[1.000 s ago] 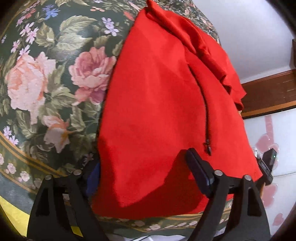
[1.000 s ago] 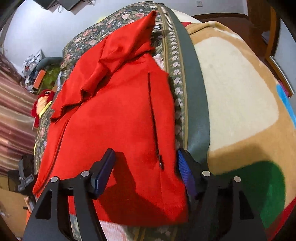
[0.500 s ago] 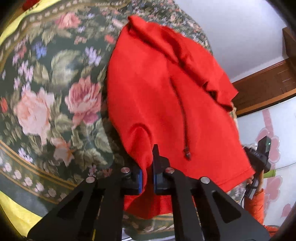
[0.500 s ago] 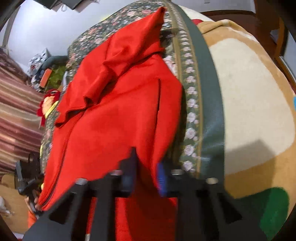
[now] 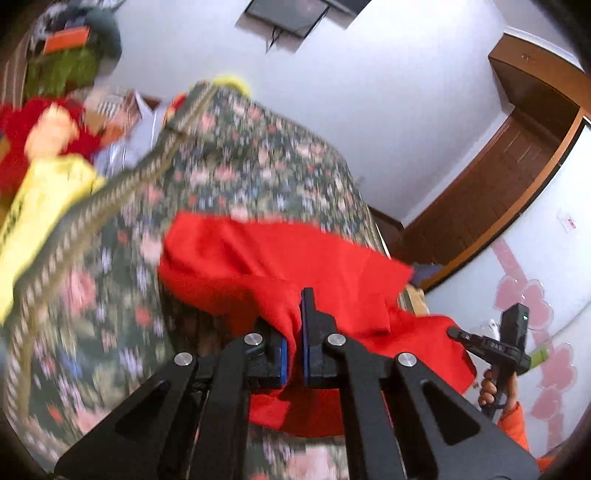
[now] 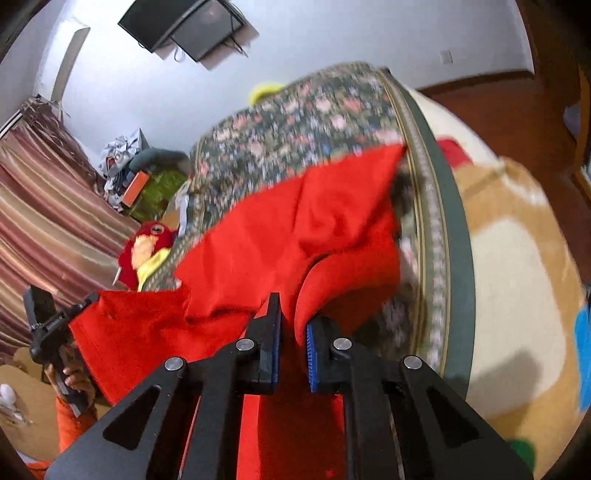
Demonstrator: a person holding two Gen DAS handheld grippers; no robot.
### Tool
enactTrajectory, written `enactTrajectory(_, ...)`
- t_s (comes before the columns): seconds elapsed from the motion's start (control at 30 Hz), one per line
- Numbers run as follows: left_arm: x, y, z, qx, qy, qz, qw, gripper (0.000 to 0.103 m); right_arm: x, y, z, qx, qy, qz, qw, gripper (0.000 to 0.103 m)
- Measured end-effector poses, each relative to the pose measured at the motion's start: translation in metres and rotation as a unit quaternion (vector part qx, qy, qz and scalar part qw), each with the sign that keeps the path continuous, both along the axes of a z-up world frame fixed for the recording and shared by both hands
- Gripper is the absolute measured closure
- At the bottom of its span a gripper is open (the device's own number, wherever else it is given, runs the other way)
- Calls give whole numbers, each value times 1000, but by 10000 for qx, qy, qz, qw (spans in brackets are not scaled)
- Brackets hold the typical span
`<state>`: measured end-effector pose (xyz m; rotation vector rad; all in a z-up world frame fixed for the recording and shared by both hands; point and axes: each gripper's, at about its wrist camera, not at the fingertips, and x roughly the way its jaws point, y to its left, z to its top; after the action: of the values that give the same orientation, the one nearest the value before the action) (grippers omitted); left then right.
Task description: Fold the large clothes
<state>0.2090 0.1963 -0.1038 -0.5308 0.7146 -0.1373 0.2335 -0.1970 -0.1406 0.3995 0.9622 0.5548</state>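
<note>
Both grippers have lifted the red garment hem off the bed; left gripper and right gripper fingers pinch cloth tightly. Uneven carrying may, I judge, skew the fold

One red piece of clothing. Two black tongs, the left tongs and the right tongs. One flowery blanket on the bed. One tan and cream blanket. One red stuffed toy. One dark screen on the wall. One striped curtain.
</note>
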Motion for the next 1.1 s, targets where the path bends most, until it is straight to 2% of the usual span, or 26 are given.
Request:
enactTrajectory(0.17,48,14,14,366,-95,361,9986,99,47,11,15,-44,-207,-230,9995,93)
enactTrajectory(0.3,101,31,5,491,70,759,9959,99,94,9,9,41,-159,-623,9979,94)
enactTrajectory(0.43,141,42,-22,760,340,967,9918,99,134,5,-14,219,170,-885,9957,94)
enactTrajectory(0.5,168,45,-49,889,665,1008,9887,99,152,6,-30,279,399,-957,9942,94)
enactTrajectory(0.67,209,42,-111,1230,1277,916,9799,98,169,5,-54,314,668,-982,9924,92)
enactTrajectory(0.83,225,41,-143,1264,1563,811,9762,96,173,-14,-52,404,752,-1169,9895,86)
enactTrajectory(0.93,229,39,-148,1383,1711,695,9730,95,167,-31,-34,-309,535,-1709,9833,80)
enactTrajectory(1.0,228,35,-145,1494,1819,504,9706,93,157,-41,-21,-406,414,-1657,9845,80)
enactTrajectory(1.1,218,28,-125,1711,1725,328,9695,78,142,-42,-6,-565,316,-1412,9879,80)
